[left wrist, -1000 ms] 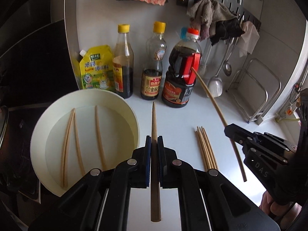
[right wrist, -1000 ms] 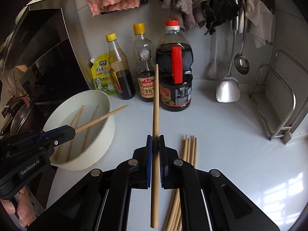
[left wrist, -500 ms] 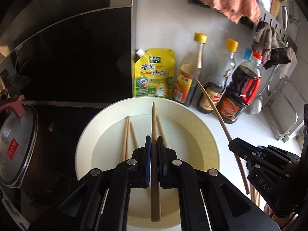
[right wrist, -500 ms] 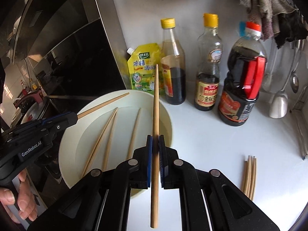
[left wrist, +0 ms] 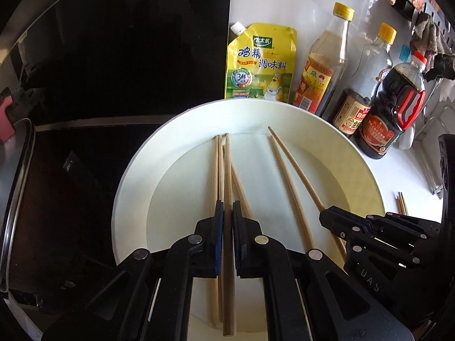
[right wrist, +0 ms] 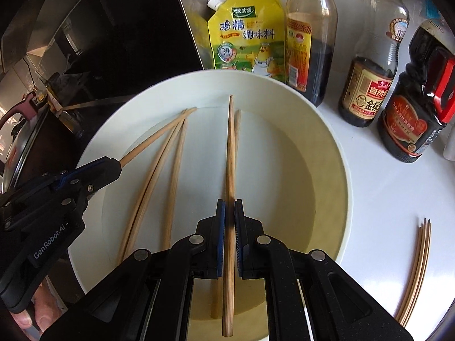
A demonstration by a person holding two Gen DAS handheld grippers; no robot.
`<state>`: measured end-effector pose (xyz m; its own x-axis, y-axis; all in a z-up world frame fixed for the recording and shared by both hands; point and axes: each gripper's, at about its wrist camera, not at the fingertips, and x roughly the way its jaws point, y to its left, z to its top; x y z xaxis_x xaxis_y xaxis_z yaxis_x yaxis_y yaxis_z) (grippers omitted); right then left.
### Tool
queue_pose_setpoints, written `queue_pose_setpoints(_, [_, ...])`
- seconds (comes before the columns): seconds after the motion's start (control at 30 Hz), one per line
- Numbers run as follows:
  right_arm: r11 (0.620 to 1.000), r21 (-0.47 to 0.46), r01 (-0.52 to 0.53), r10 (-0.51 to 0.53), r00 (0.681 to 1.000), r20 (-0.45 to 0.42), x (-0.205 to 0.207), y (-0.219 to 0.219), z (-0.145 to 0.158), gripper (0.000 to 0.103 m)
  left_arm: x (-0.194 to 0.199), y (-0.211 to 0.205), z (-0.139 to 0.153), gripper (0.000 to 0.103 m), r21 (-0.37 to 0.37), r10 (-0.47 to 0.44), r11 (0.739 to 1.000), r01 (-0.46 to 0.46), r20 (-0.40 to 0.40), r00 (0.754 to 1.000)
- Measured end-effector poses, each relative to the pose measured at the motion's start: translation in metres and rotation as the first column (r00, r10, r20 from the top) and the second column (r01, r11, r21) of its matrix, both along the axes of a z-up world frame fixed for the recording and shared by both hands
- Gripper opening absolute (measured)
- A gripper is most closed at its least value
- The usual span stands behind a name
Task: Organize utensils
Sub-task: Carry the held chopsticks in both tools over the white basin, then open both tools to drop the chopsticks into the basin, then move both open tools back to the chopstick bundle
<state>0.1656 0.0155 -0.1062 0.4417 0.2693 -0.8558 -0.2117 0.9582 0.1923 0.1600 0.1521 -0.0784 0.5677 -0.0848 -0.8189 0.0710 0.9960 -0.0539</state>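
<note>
Three chopsticks [right wrist: 170, 170] lie in the bowl [right wrist: 335, 153]; both grippers [left wrist: 225, 213] [right wrist: 229, 213] each pinch one more above it, a bundle [right wrist: 415, 270] outstanding at four o'clock.

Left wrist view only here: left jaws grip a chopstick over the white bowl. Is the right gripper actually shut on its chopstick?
Observer: Yes, the right gripper clamps the right chopstick, which points across the bowl.
Operator: The loose chopsticks on the counter are cut off for me.
Observer: They lie side by side right of the bowl, apart from it.
Operator: Who holds the left gripper?
Observer: A bare hand shows beneath it, opposite its left chopstick.
</note>
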Motion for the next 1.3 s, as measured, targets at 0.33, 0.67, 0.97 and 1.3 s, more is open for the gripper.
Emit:
queue_pose_setpoints(0.33, [1.000, -0.027, 0.013, -0.014, 1.000, -0.013, -0.001, 0.004, -0.009, 0.007, 0.005, 0.000, -0.016, 0.009, -0.011, -0.014, 1.000, 0.013, -0.072, 0.997])
queue_pose_setpoints(0.67, [0.999, -0.004, 0.046, -0.045, 0.997, 0.067, -0.014, -0.008, 0.013, 0.027, -0.005, 0.014, 0.001, 0.073, -0.018, 0.052, 0.998, -0.053, -0.017, 0.998])
queue_pose_setpoints(0.97, [0.996, 0.023, 0.082, -0.084, 0.992, 0.097, -0.033, -0.021, 0.026, 0.031, -0.021, 0.010, 0.015, 0.075, 0.004, 0.038, 0.999, -0.038, 0.015, 0.999])
queue_pose_setpoints(1.3, [0.989, 0.051, 0.136, -0.141, 0.982, 0.126, -0.066, -0.052, 0.040, 0.032, -0.042, -0.011, 0.027, 0.077, -0.001, 0.008, 1.000, -0.008, 0.036, 0.999])
